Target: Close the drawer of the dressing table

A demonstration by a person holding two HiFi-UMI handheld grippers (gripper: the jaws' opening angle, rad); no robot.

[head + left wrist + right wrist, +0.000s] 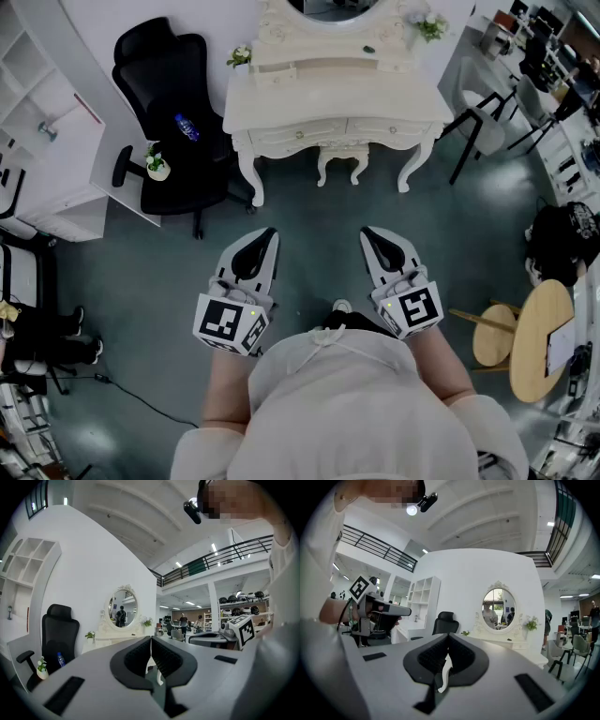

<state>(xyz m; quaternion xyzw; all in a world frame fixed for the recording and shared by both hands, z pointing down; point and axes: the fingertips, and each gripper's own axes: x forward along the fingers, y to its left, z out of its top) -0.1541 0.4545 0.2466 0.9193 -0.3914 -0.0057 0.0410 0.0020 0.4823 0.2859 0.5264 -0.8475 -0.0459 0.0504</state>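
Observation:
The white dressing table (337, 111) stands across the floor ahead of me, with an oval mirror (123, 607) on top and a small stool (342, 161) tucked under it. Its drawer fronts (309, 136) run under the tabletop; from above I cannot tell whether one stands out. Both grippers are held level close to my body, well short of the table. The left gripper (269, 232) has its jaws pressed together with nothing between them (151, 638). The right gripper (367, 232) is also shut and empty (448, 634). The table also shows far off in the right gripper view (506, 641).
A black office chair (178, 122) with a blue bottle (186, 127) on its seat stands left of the table, next to a white desk (66, 159) with a small potted plant (157, 169). A round wooden table (544, 337) and wooden stool (492, 333) are at the right.

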